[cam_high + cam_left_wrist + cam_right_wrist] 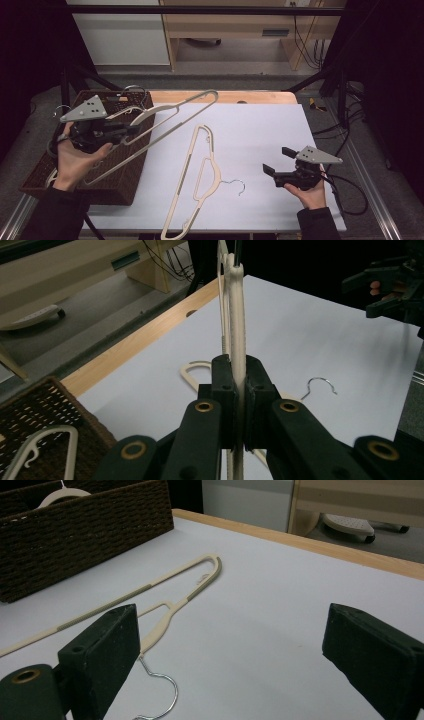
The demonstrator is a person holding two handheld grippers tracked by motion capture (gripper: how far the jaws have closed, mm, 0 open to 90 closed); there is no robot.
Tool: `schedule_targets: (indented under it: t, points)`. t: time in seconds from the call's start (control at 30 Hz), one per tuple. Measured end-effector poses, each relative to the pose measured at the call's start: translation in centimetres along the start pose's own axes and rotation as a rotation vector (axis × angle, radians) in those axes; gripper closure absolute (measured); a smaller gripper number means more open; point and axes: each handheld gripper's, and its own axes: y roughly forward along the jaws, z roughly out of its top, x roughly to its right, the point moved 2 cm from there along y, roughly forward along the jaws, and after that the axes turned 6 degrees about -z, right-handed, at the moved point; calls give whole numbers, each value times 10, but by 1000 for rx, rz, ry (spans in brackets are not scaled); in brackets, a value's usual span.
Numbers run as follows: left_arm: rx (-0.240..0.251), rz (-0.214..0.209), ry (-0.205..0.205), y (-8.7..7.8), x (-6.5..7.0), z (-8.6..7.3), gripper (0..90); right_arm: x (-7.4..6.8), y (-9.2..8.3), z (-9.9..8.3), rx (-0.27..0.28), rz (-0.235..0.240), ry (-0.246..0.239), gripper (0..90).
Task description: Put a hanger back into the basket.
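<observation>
Hanger (170,117) pinched edge-on in left gripper (131,129), lifted over wicker basket (131,170). Second hanger (200,175) flat on white table (265,130). Right gripper (276,161) spread wide, holding nothing.

Lab: black rig frame (200,9), loose cables (305,45)

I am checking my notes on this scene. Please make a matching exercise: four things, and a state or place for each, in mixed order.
Things:
1. left gripper
2. right gripper
3. lying hanger
4. basket

States or places:
a. flat on the white table top
b. at the table's left edge, hangers inside
c. shut on a raised hanger
d. open, nothing between the jaws

Pairs: 1-c, 2-d, 3-a, 4-b
</observation>
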Motion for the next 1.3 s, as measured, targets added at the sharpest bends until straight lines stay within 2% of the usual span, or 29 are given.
schedule_targets:
  t: [0.23, 0.53, 0.7, 0.97, 1.13, 1.3]
  points:
    - [-2, 12, -7, -13, -31, -10, 862, 0, 1, 0, -5, 0, -1, 84]
    - [10, 48, -49, -36, -69, -33, 861, 2, 2, -1, -5, -2, 0, 84]
    - [11, 69, -63, -48, -83, -46, 861, 2, 2, -2, -10, -4, -2, 84]
    - [22, 98, -120, -63, -108, -72, 861, 2, 4, -3, -14, -3, -4, 84]
    - [25, 128, -156, -72, -120, -86, 861, 2, 4, -3, -15, -3, -2, 85]
    - [18, 138, -170, -76, -127, -96, 861, 2, 4, -3, -14, -5, -3, 85]
